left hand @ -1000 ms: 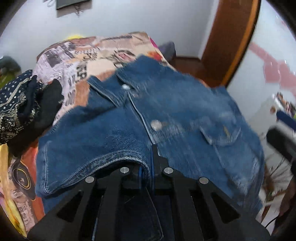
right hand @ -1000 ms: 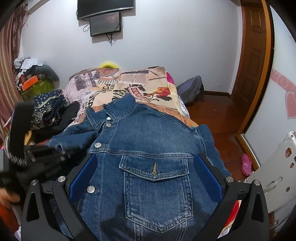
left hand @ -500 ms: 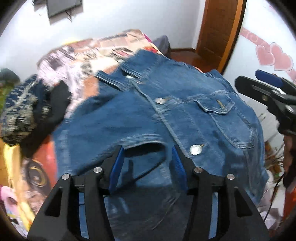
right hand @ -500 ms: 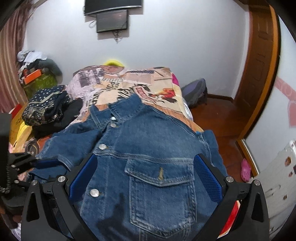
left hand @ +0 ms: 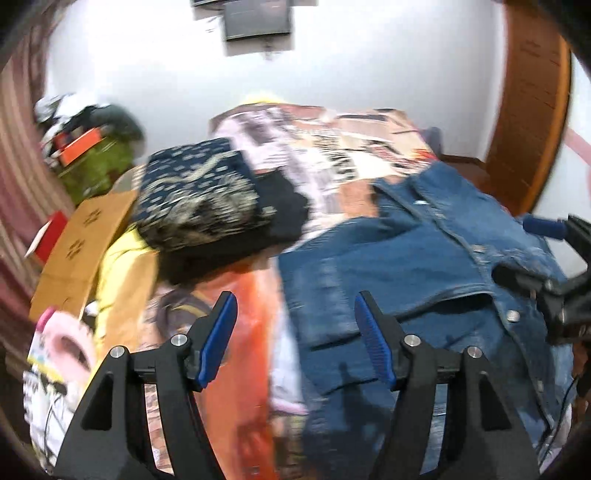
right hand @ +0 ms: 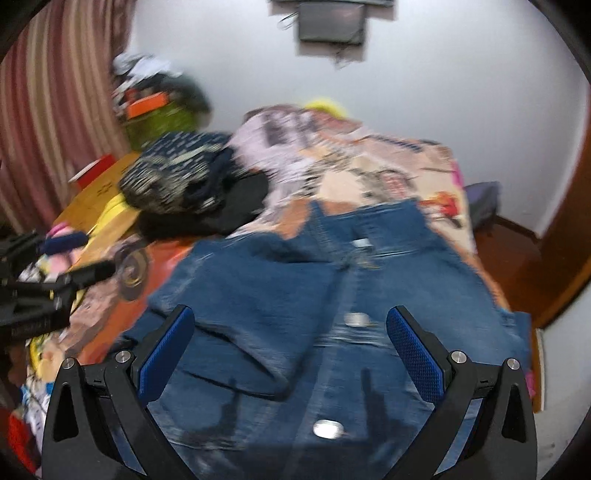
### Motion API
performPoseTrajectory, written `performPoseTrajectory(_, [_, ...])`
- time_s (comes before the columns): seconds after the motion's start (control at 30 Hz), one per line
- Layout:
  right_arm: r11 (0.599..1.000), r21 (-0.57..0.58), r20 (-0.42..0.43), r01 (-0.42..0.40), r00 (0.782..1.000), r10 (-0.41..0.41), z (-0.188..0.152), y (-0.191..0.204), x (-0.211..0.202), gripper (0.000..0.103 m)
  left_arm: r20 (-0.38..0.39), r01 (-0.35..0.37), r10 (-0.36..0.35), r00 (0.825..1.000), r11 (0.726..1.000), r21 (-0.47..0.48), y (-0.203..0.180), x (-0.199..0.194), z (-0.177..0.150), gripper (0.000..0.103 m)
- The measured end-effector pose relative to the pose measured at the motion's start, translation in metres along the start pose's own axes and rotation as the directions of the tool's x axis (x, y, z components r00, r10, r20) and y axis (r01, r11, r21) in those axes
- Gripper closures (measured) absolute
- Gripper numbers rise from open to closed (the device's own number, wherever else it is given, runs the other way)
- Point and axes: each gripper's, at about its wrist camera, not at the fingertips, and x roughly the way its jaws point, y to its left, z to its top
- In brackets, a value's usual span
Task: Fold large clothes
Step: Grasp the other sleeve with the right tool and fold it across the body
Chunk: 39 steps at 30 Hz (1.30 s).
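Note:
A blue denim jacket (right hand: 332, 295) lies front-up on the bed, its left sleeve folded across the front. It also shows in the left wrist view (left hand: 424, 280), to the right. My left gripper (left hand: 295, 314) is open and empty, above the bed at the jacket's left edge. My right gripper (right hand: 291, 325) is open and empty, just above the jacket's lower front. Each gripper appears at the edge of the other's view. Both views are blurred.
A pile of dark patterned clothes (left hand: 207, 206) lies on the printed bedspread (left hand: 332, 147) left of the jacket. Cardboard (left hand: 81, 251) and clutter stand at the left by a curtain. A wooden door (left hand: 528, 103) is at the right. A screen (right hand: 332, 22) hangs on the wall.
My left gripper let go of the jacket sleeve, opened wide and swung left off the jacket. My right gripper stayed open and its view turned left.

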Motion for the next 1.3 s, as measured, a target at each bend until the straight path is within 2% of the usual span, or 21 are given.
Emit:
performPoseTrajectory(0.13, [0.996,-0.070,-0.073,-0.060,0.996,0.055,0.004,0.025,0.028,0.001,-0.026,-0.020,0.018,1.000,0.996,-0.085,0.033,0.007,-0.011,0.038])
performPoseTrajectory(0.23, [0.988,-0.114,-0.135,-0.106,0.987,0.090,0.006,0.044,0.049,0.001,-0.044,-0.030,0.025,0.999,0.993,-0.115,0.044,0.012,-0.020,0.038])
performPoseTrajectory(0.37, [0.976,-0.159,-0.217,-0.150,0.969,0.114,0.008,0.066,0.076,0.007,-0.062,-0.041,0.033,0.998,0.990,-0.133,0.054,0.015,-0.030,0.038])
performPoseTrajectory(0.53, [0.952,-0.263,-0.309,-0.156,0.949,0.070,-0.002,0.089,0.107,0.011,-0.061,-0.048,0.039,0.997,0.987,-0.153,0.061,0.016,-0.035,0.038])
performPoseTrajectory(0.6, [0.943,-0.298,-0.333,-0.147,0.942,0.042,-0.008,0.094,0.116,0.024,-0.059,-0.053,0.044,0.997,0.986,-0.157,0.063,0.016,-0.036,0.038])
performPoseTrajectory(0.67, [0.935,-0.332,-0.314,-0.125,0.949,0.016,-0.012,0.096,0.120,0.027,-0.060,-0.054,0.045,0.997,0.986,-0.159,0.064,0.016,-0.037,0.038])
performPoseTrajectory(0.73, [0.937,-0.331,-0.284,-0.108,0.959,0.010,-0.010,0.094,0.118,0.041,-0.064,-0.056,0.046,0.997,0.985,-0.162,0.065,0.017,-0.037,0.038])
performPoseTrajectory(0.83, [0.953,-0.265,-0.269,-0.149,0.960,0.075,-0.003,0.088,0.115,0.064,-0.067,-0.063,0.053,0.996,0.985,-0.158,0.064,0.018,-0.037,0.038])
performPoseTrajectory(0.9, [0.959,-0.221,-0.261,-0.177,0.958,0.117,0.000,0.087,0.111,0.084,-0.066,-0.065,0.055,0.996,0.986,-0.156,0.062,0.018,-0.036,0.038])
performPoseTrajectory(0.97, [0.963,-0.208,-0.221,-0.173,0.967,0.126,0.005,0.088,0.103,0.089,-0.062,-0.063,0.055,0.997,0.987,-0.150,0.060,0.016,-0.035,0.038])
performPoseTrajectory(1.07, [0.969,-0.184,-0.160,-0.162,0.978,0.133,0.014,0.081,0.087,0.091,-0.049,-0.064,0.058,0.997,0.988,-0.138,0.055,0.012,-0.031,0.038])
performPoseTrajectory(1.3, [0.987,-0.039,-0.004,-0.157,0.988,0.157,0.044,0.028,0.032,0.091,-0.007,-0.050,0.049,0.999,0.993,-0.108,0.038,0.002,-0.017,0.038])
